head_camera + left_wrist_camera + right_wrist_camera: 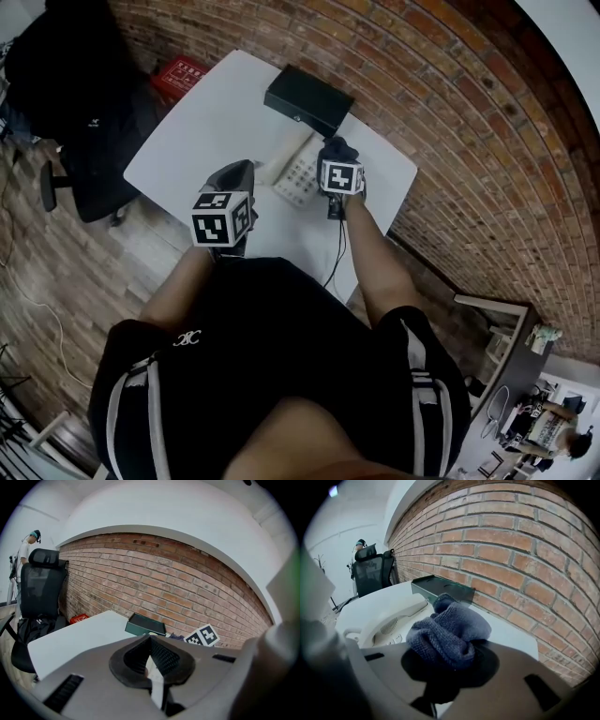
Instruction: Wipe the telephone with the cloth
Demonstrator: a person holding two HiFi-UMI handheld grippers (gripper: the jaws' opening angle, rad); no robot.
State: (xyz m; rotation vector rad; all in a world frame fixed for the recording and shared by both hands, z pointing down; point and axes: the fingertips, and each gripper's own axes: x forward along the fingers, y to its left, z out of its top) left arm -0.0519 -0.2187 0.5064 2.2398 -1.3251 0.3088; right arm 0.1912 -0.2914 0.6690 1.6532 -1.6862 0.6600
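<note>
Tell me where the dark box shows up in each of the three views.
Head view: dark box top centre, on the white table's far end.
Left gripper view: dark box small, just below centre, at the table's far edge.
Right gripper view: dark box left of centre, behind the cloth.
Shared landmark: the brick wall behind the box.
</note>
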